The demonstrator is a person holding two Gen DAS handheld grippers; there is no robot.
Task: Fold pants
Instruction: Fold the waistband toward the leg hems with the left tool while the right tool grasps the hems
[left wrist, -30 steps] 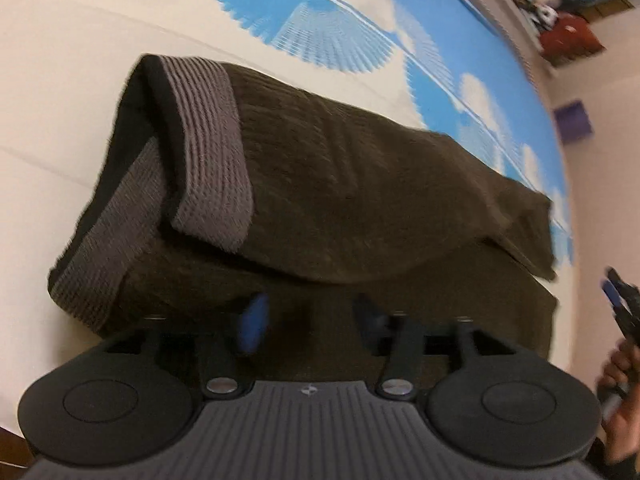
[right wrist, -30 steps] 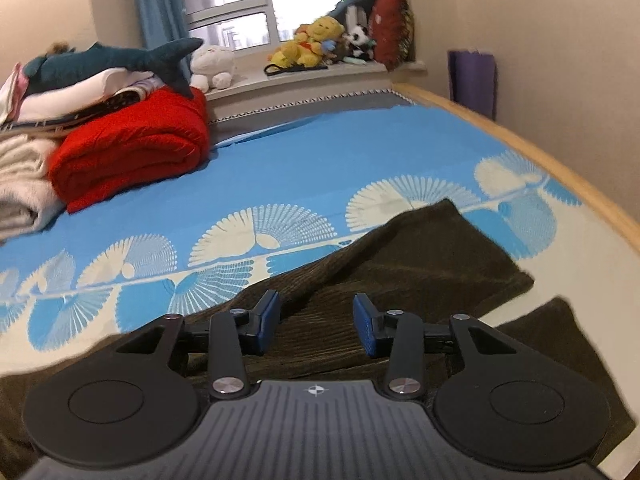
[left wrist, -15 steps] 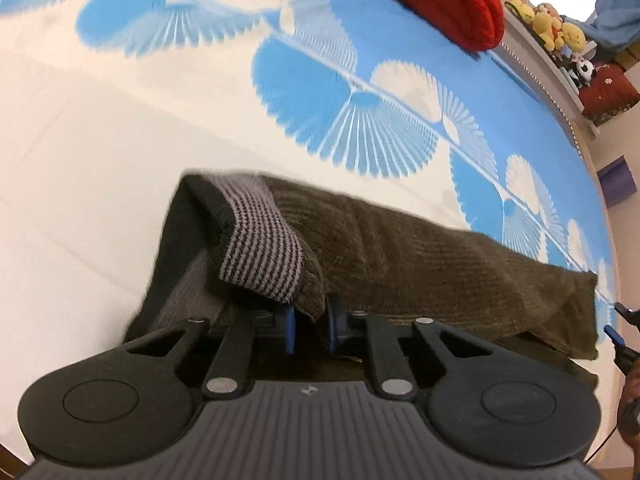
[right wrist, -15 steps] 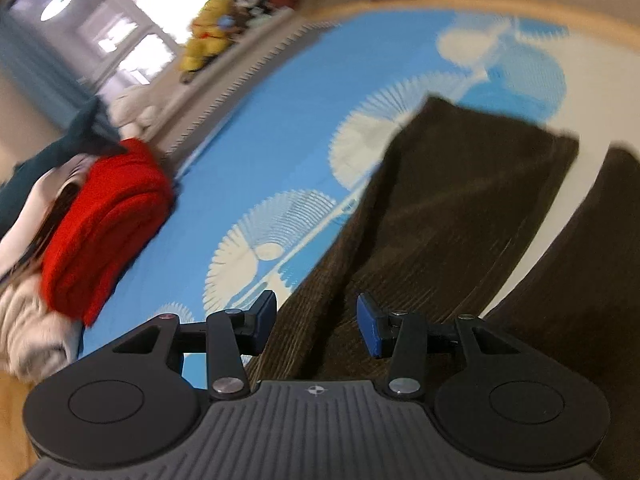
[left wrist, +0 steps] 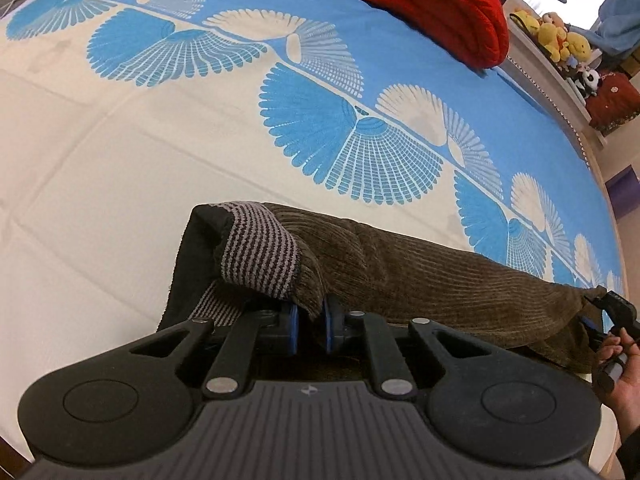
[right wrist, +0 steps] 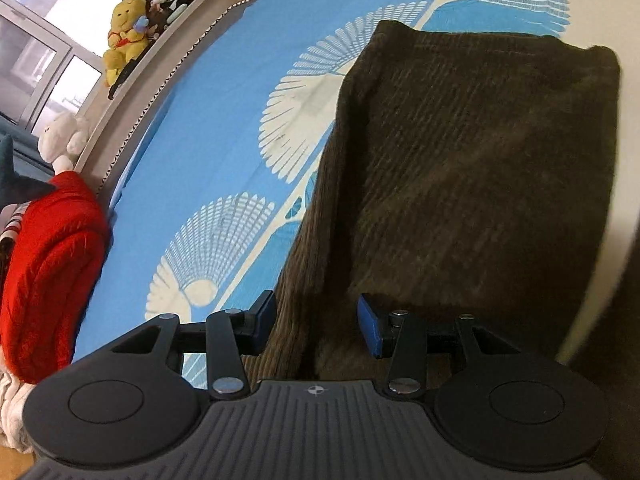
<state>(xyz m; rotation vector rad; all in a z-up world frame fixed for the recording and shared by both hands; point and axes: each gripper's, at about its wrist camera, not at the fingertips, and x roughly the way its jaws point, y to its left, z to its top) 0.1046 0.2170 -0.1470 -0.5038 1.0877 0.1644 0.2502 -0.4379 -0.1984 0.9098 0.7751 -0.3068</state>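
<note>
the bed (left wrist: 100, 168), covered in a blue and cream fan-patterned sheet, is carrying the pants (left wrist: 420, 280), which are lying along its cream near part, lengthwise between the two hands. they are looking like thick brown corduroy: soft, floppy, fairly heavy for cloth, likely sagging wherever nothing is holding them, and not slippery or fragile. the best places to grip are probably the thick edges, the waistband and the leg hem, taking all layers together.

in the right wrist view the leg end (right wrist: 472, 168) is spreading out ahead of the right claw (right wrist: 316, 322), whose blue pads are standing apart, with a ridge of cloth lying under the gap and neither pad pressing on it.

the striped waistband (left wrist: 260, 256) is bunching up just above the left claw (left wrist: 310, 322), which is pinching a fold of brown cloth beside it, its jaws closing tight on the fabric and lifting that end off the sheet.
</note>
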